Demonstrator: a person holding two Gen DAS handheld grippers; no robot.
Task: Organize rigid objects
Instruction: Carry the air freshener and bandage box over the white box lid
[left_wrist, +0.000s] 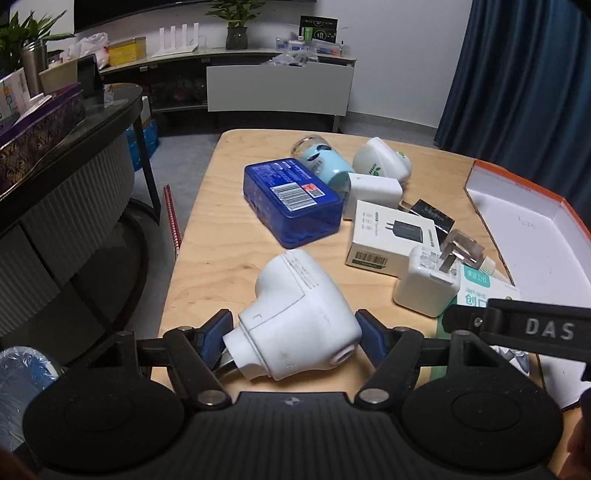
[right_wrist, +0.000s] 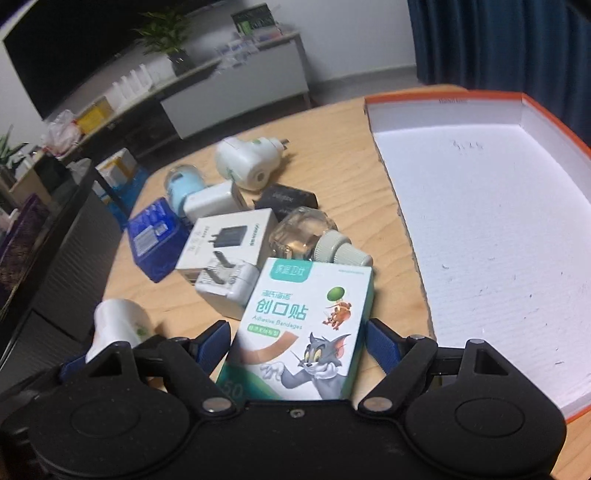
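Observation:
My left gripper (left_wrist: 293, 332) is shut on a white plug-in device (left_wrist: 295, 317) near the table's front edge; its blue pads (left_wrist: 218, 328) press both sides. My right gripper (right_wrist: 297, 339) is shut on a bandage box (right_wrist: 303, 328) with a cartoon cat, held beside the open orange-rimmed box (right_wrist: 480, 221). That box (left_wrist: 532, 236) is white inside and holds nothing. The right gripper's arm shows in the left wrist view (left_wrist: 517, 325). The held white device also shows in the right wrist view (right_wrist: 114, 321).
On the wooden table (left_wrist: 221, 258) lie a blue plastic case (left_wrist: 291, 201), a white charger box (left_wrist: 391, 236), a white plug adapter (left_wrist: 428, 280), a light blue jar (left_wrist: 325, 162), another white plug-in device (left_wrist: 380, 158), a glass bottle (right_wrist: 303, 232) and a black item (right_wrist: 288, 201). A dark cabinet (left_wrist: 55, 166) stands left.

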